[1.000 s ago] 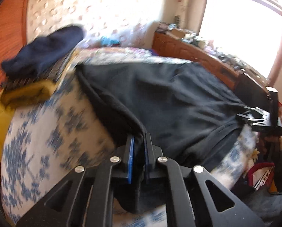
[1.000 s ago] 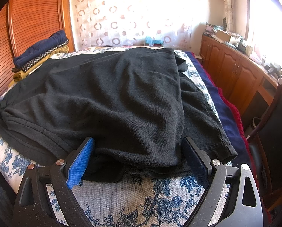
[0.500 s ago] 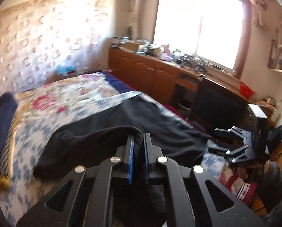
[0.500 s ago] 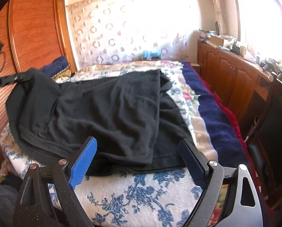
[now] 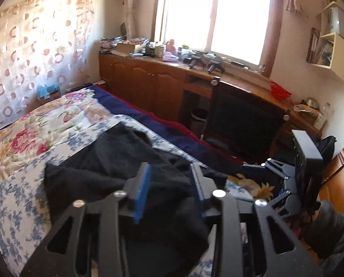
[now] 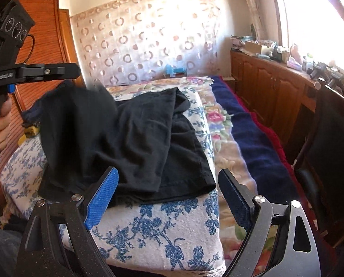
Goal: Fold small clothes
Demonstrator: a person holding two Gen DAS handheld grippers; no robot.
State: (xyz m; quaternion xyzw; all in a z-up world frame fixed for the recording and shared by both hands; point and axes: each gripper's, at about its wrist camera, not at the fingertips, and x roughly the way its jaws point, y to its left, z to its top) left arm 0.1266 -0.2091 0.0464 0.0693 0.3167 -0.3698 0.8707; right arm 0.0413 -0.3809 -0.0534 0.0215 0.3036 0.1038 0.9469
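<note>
Half of black garment point(image 5: 116, 175) blurred — apparently slack between opening jaws.

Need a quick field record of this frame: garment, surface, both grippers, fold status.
garment: black garment, partly folded over itself, one side lifted and blurred
surface: bed with blue-floral cover
left gripper: jaws have just been opening; black cloth lies between the pads, not pinched
right gripper: open wide, nothing between the pads, at the garment's near edge
fold status: not yet flat or finished
nearby: folded clothes stack behind the garment; wooden cabinets under the window
</note>
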